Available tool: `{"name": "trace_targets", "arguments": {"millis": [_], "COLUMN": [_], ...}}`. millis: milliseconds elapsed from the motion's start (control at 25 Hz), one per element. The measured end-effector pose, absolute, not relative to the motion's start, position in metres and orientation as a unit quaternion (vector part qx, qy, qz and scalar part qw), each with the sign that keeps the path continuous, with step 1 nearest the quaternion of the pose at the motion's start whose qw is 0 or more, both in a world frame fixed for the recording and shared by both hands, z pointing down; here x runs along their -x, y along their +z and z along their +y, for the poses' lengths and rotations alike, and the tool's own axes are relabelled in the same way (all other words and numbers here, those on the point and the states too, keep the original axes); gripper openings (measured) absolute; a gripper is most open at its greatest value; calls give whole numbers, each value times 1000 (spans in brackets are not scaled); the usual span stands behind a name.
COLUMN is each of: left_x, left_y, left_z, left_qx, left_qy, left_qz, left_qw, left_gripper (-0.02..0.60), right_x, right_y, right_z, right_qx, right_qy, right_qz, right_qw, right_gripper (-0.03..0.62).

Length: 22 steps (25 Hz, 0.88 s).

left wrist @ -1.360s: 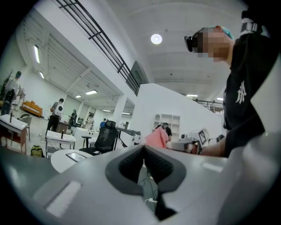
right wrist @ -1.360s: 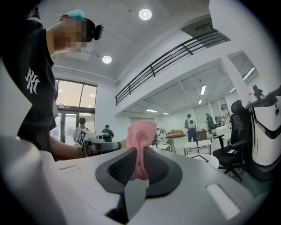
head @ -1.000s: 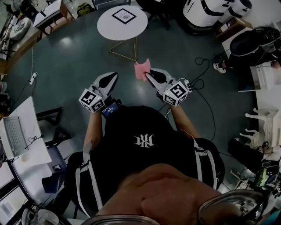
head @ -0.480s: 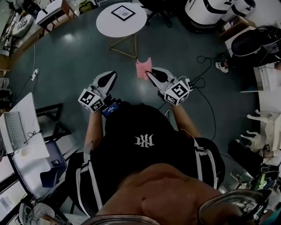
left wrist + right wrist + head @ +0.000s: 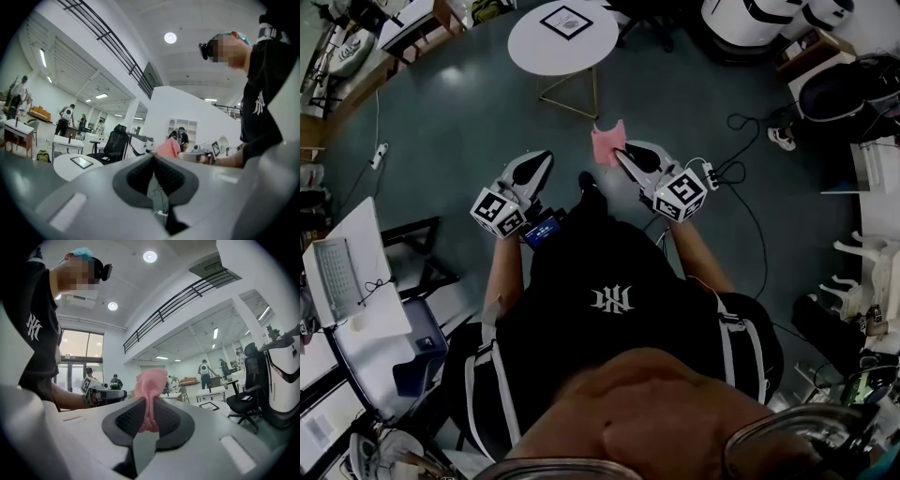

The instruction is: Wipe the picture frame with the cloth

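Head view: right hand-held gripper grips cloth, apparently short of table.

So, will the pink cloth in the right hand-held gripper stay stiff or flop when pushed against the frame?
Probably floppy: the cloth bunches and narrows where the right hand-held gripper pinches it. It seems light, since that small pinch holds it upright. Its meshy weave probably grips rather than slips.
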State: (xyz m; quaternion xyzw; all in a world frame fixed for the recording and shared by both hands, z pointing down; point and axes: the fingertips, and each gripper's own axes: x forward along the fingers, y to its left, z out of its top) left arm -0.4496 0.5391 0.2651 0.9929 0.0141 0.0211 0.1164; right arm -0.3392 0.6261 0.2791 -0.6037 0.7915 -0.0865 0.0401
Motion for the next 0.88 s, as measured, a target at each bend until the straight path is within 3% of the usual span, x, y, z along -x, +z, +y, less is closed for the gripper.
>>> {"name": "trace_targets", "arguments": {"millis": [400, 880], "left_x": [407, 307], "left_y": [277, 270], "left_z": [471, 328], "left_qx": [-988, -988], "left_qy": [19, 11], "left_qz": [21, 25], "left_qw": [152, 149], "left_gripper": [3, 3], "right_x": [299, 205], "right_y": [286, 269], "right_z": [558, 412], "right_qx": [600, 596], "right_qy": [-100, -97], "right_qz": [794, 797], "right_qw": [16, 6], "right_gripper": [51, 51]}}
